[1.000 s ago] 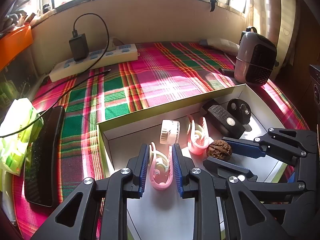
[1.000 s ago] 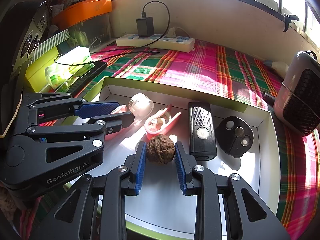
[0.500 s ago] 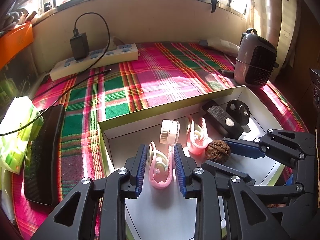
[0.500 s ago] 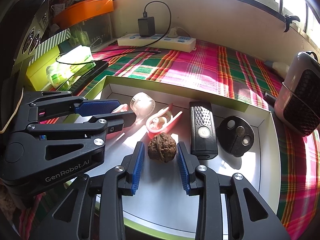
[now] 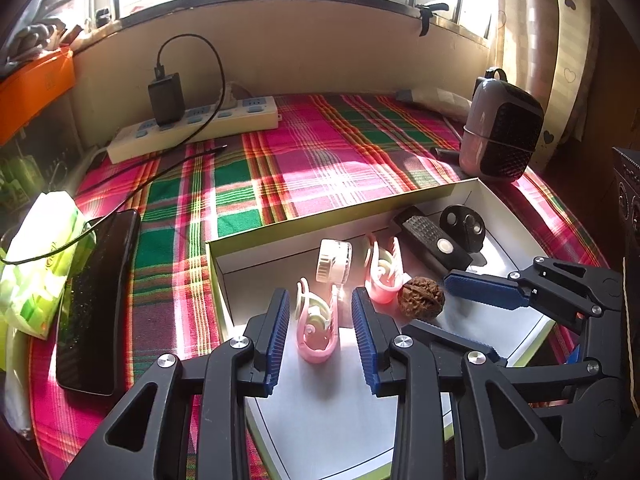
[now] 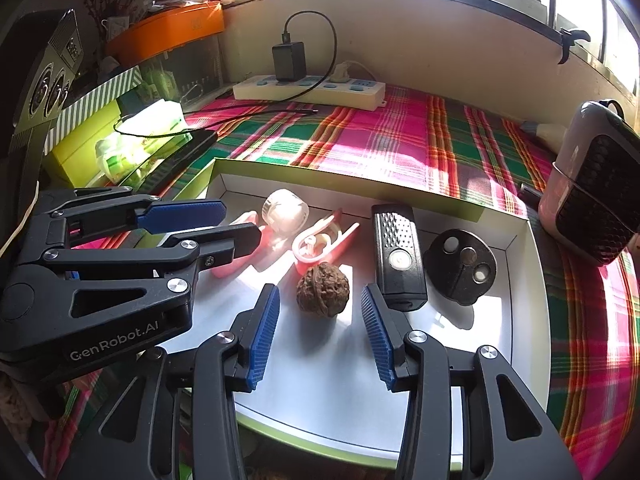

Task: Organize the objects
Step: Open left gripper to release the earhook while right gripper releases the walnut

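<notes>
Both of my hand-held grippers sit over the white box (image 6: 524, 280), which lies on the plaid cloth (image 5: 304, 168).

My left hand-held gripper (image 5: 320, 332) has just been opening its jaws. The near pink clip (image 5: 316, 332) stands between the blue pads, gap visible on both sides, so it is released and resting on the box floor. The right wrist view shows that gripper (image 6: 212, 224) only side-on, with the clip mostly hidden behind it.

My right hand-held gripper (image 6: 320, 332) has also just been opening. The walnut (image 6: 323, 295) sits on the box floor between and slightly ahead of its pads, clear of both: let go, not gripped. In the left wrist view the walnut (image 5: 421, 304) lies just beside the second pink clip (image 5: 382, 276), with the right hand-held gripper (image 5: 472, 312) straddling it.

Also in the box:
- white round cap (image 6: 285, 212) on its side, behind the clips
- second pink clip (image 6: 320, 244), touching or nearly touching the walnut
- black rectangular remote (image 6: 398, 256), right of the walnut
- black round fob (image 6: 462, 266), next to the remote

Outside the box: power strip (image 6: 308, 88) with a black charger (image 6: 289, 60) plugged in, small heater (image 6: 592, 204) at the right, phone (image 5: 96, 312) and green packet (image 5: 36, 260) at the left.
</notes>
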Action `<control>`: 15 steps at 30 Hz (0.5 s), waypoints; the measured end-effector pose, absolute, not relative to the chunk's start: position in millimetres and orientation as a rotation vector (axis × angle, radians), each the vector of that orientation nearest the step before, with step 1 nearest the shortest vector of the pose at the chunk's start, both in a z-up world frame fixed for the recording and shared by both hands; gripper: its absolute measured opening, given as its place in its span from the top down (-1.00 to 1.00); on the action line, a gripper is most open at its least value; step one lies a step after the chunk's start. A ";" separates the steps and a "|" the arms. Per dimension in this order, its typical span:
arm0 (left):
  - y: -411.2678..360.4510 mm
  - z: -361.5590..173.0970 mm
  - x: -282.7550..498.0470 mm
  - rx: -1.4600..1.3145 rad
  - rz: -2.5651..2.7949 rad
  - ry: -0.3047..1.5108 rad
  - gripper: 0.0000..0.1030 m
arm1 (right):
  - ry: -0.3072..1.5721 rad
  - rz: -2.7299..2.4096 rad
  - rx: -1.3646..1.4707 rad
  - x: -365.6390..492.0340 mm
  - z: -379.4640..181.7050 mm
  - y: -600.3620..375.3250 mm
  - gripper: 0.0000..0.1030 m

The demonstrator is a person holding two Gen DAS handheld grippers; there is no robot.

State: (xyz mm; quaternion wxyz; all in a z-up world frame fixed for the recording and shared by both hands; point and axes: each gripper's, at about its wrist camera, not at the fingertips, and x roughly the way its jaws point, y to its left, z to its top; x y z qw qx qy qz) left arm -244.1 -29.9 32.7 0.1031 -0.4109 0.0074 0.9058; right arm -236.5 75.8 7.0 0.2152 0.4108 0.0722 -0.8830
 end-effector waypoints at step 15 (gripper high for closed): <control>-31.8 53.8 -208.8 -1.153 2.714 0.008 0.40 | 0.177 -2.489 1.097 -208.3 23.6 81.6 0.07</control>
